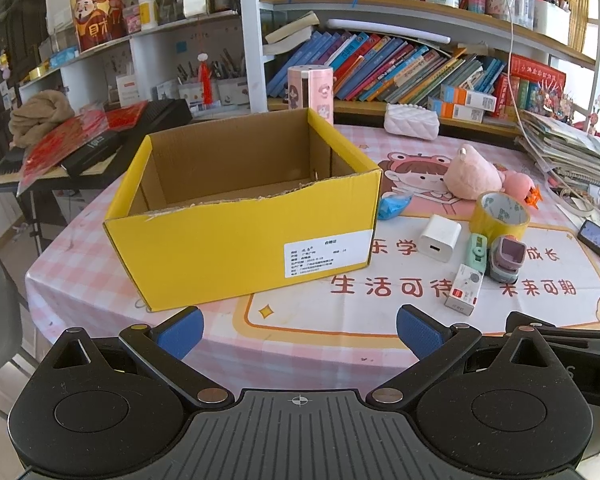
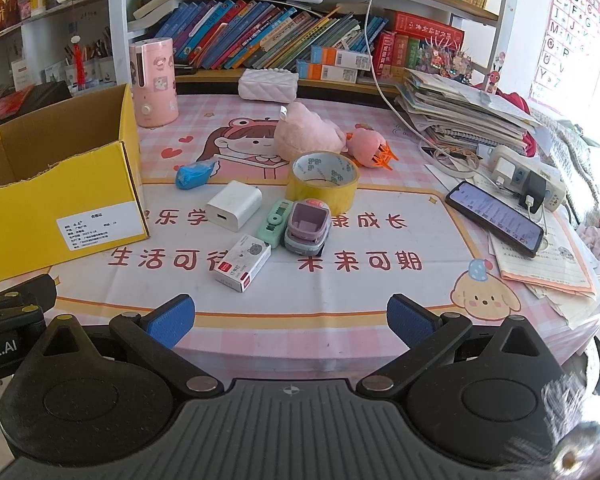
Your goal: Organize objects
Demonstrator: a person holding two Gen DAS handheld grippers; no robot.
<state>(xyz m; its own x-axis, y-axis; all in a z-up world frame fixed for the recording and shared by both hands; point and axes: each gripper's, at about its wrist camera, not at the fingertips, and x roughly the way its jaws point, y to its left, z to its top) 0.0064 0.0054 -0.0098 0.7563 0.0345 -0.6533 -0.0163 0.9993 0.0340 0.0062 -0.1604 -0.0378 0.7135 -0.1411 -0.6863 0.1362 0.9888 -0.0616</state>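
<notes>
An open, empty yellow cardboard box (image 1: 240,232) stands on the left of the table; it also shows in the right wrist view (image 2: 60,196). To its right lie a white charger (image 2: 234,205), a small white box (image 2: 244,262), a green stapler-like item (image 2: 276,218), a purple toy car (image 2: 308,226), a yellow tape roll (image 2: 323,180), a blue wad (image 2: 194,174) and pink plush toys (image 2: 308,132). My left gripper (image 1: 298,332) is open and empty in front of the box. My right gripper (image 2: 290,318) is open and empty, short of the small white box.
A phone (image 2: 496,218) and a power strip (image 2: 528,184) lie at the right, by a stack of papers (image 2: 460,116). A pink canister (image 2: 154,80) and a white quilted pouch (image 2: 267,85) stand at the back. Bookshelves (image 2: 300,40) rise behind the table.
</notes>
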